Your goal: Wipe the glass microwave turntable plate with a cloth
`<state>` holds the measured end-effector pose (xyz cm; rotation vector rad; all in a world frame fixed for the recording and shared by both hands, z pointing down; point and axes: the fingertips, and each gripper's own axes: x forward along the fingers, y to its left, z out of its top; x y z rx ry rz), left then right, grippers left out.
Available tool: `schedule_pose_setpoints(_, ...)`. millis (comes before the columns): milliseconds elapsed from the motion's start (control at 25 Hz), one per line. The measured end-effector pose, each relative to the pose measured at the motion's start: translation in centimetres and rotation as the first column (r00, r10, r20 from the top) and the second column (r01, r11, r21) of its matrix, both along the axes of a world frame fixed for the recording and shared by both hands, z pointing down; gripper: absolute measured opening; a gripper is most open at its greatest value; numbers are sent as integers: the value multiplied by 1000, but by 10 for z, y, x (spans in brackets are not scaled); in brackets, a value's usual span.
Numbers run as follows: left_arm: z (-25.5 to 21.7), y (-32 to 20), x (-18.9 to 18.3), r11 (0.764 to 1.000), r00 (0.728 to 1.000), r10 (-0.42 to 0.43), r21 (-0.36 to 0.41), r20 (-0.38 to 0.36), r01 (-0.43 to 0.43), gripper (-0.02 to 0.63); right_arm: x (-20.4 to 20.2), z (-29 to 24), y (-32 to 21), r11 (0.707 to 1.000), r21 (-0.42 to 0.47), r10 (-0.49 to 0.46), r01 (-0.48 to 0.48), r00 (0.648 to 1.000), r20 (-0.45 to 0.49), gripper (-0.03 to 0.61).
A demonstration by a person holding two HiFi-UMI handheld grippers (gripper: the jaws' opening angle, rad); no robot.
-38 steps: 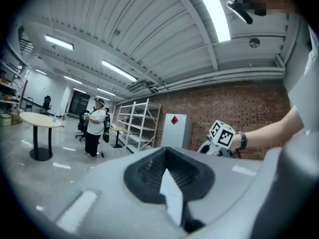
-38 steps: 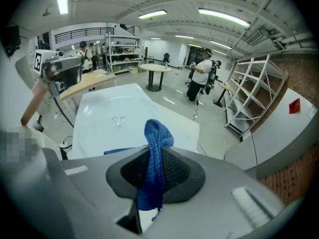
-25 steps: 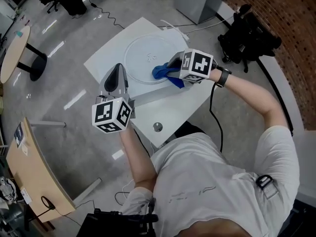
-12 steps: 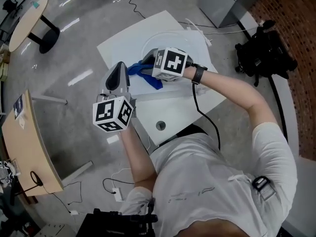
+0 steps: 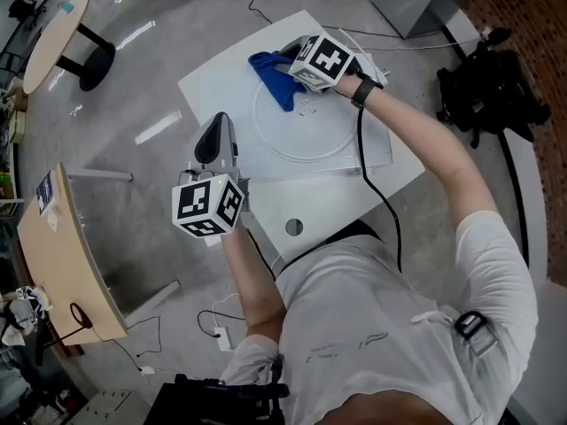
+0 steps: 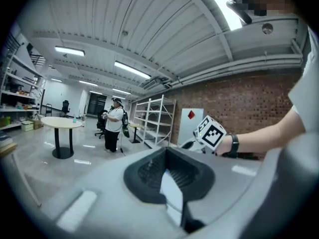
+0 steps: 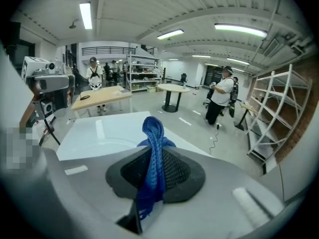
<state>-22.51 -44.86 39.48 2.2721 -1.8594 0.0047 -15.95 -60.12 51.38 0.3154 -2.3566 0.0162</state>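
Right gripper [image 5: 282,60] is at the far side of the white table [image 5: 301,206], jaws clamped on a blue cloth [image 5: 270,78]. The cloth is bunched between the pads and pokes out past the tips. It lies on the far-left rim of the glass turntable plate [image 5: 310,135] and spills partly off the rim. The plate lies flat on a white board [image 5: 221,87] that covers most of the table top.

Left gripper [image 5: 219,122] is at the board's near-left edge, well apart from the plate. Its jaws are almost together with a thin white edge between them, apparently the board's.

The table has a round grommet hole [image 5: 293,227] near its front edge, and a black cable [image 5: 376,175] runs along the right forearm.

The floor is glossy grey concrete [image 5: 133,104]. A round table [image 5: 53,34] stands at far left, a wooden desk [image 5: 62,264] at near left, and black bags [image 5: 487,91] sit by a brick wall [image 5: 532,25]. The right gripper view shows metal shelving [image 7: 279,113], ceiling strip lights and people standing [image 7: 223,101].
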Motion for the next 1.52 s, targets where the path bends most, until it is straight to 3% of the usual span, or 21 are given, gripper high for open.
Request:
schedule_pose_setpoints(160,1,-6,9,999,999,46,3,-3,-46,3,56,-7,-29,991,49,128,-126,991,-34,58)
schedule_pose_setpoints(320,0,-11,37,994,994,108,16,-8,-107,3,127,-5,-25,976,73,208,-203,975,-77,58)
schedule_pose_setpoints(480,-8,-9,69,983,984,180,33,1,-180,3,182,-5,8,968,70,246,-240,964,-98,58)
schedule_pose_setpoints(640,-17,-5,82,976,978,211,54,6,-211,3,201,-6,52,973,58,228,-223,967,-111,58)
schedule_pose_setpoints(840,-23,5,78,974,977,214,73,6,-214,3,182,-2,118,990,-12,142,-144,986,-90,58)
schedule_pose_setpoints(1080,-25,11,58,981,985,174,83,-2,-173,3,129,-8,184,997,-82,-1,-3,999,-40,58)
schedule_pose_setpoints(1320,-15,13,33,993,994,104,63,-22,-102,3,66,-12,218,976,-148,-152,157,987,44,60)
schedule_pose_setpoints(1520,-6,11,9,998,999,35,46,-31,-34,3,11,-21,211,959,-138,-236,248,967,97,60)
